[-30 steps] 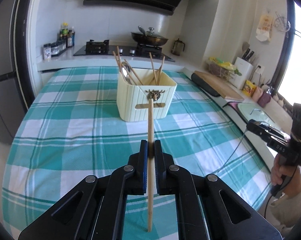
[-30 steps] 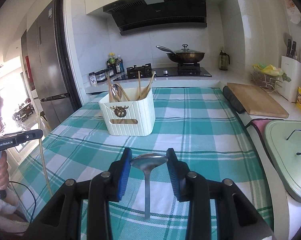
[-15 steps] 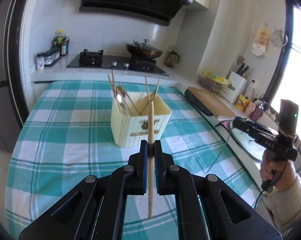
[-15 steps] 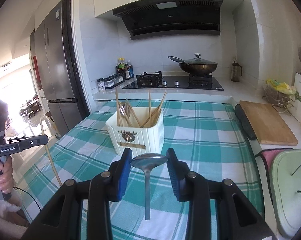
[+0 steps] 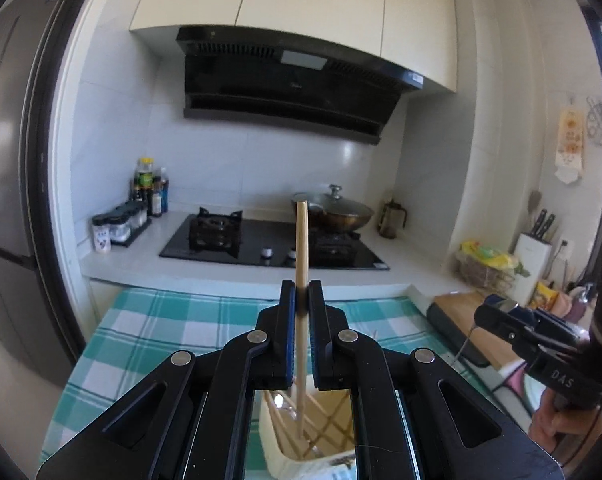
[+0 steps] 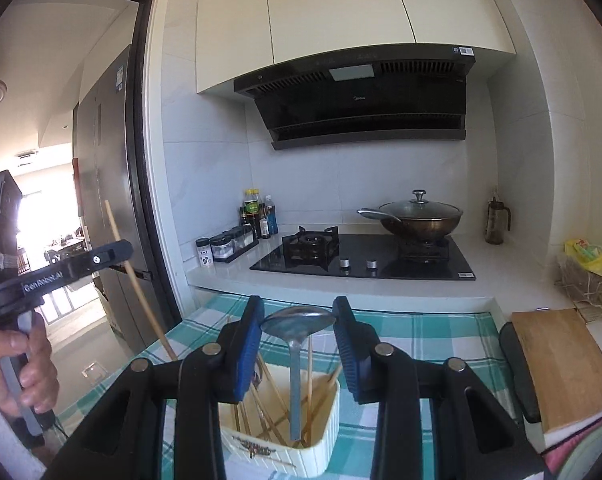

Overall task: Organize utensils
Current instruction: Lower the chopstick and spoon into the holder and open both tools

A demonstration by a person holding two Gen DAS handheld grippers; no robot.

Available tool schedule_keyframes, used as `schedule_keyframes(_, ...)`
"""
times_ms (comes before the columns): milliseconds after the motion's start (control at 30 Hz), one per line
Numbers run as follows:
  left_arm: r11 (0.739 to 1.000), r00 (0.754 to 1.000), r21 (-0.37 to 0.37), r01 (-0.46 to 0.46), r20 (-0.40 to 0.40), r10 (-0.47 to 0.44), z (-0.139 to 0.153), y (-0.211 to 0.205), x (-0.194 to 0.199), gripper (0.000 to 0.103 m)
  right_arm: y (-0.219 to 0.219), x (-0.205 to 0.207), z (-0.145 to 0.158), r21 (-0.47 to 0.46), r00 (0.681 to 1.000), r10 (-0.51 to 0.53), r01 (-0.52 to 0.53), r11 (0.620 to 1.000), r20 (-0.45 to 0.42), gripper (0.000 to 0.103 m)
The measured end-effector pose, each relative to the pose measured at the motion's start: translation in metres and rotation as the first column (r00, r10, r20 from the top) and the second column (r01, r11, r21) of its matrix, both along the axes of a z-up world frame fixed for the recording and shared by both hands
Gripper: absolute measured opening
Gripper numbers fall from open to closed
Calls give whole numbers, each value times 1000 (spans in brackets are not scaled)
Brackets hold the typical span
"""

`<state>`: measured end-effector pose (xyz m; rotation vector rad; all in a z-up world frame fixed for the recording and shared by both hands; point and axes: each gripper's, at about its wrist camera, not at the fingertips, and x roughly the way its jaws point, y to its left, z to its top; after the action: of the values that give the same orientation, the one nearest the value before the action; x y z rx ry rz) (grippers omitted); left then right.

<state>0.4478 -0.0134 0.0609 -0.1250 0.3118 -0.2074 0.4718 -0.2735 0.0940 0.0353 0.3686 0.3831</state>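
Observation:
My left gripper is shut on a wooden chopstick held upright, its lower end hanging over the cream utensil box right below. My right gripper is shut on a metal spoon by its bowl, with the handle hanging down into the same box, which holds several chopsticks. The left gripper with its chopstick shows at the left of the right wrist view. The right gripper shows at the right of the left wrist view.
The box stands on a teal checked tablecloth. Behind is a counter with a gas hob, a lidded wok and spice jars. A wooden cutting board lies at the right. A fridge stands at the left.
Both grippers have risen and moved forward over the utensil box, which now lies right beneath them. The chopstick and spoon stay gripped.

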Motion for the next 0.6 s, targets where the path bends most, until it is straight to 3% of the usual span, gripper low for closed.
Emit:
schedule_keyframes(67, 1000, 998, 10, -7, -56, 8, -22, -5, 20, 5, 9, 20, -18, -11, 1000, 6, -6, 1000, -21, 36)
schedule_keyframes(167, 1000, 983, 5, 11, -185, -10, -55, -10, 46, 5, 20, 52, -51, -33, 991, 24, -29, 999, -128, 36)
schedule_keyframes(267, 999, 959, 25, 38, -281, -29, -84, -13, 61, 5, 31, 81, -87, -64, 960, 33, -52, 997, -277, 36)
schedule_keyframes(400, 998, 938, 23, 54, -344, -43, -102, -12, 65, 6, 38, 99, -118, -87, 927, 29, -66, 994, -373, 36)
schedule_keyframes(433, 998, 937, 19, 52, -347, -42, -103, -10, 62, 12, 39, 100, -122, -83, 921, 33, -70, 994, -388, 37)
schedule_keyframes(500, 999, 937, 20, 51, -347, -40, -99, -7, 55, 39, 37, 101, -125, -62, 914, 29, -59, 996, -404, 38)
schedule_keyframes(533, 999, 942, 25, 44, -333, -34, -93, -3, 46, 60, 33, 98, -123, -49, 915, 27, -51, 998, -402, 39)
schedule_keyframes(567, 999, 949, 27, 38, -314, -28, -87, -1, 37, 74, 28, 94, -115, -33, 919, 23, -39, 999, -393, 39)
schedule_keyframes(600, 999, 958, 30, 31, -287, -21, -78, 3, 23, 78, 22, 86, -106, -24, 927, 13, -24, 999, -375, 39)
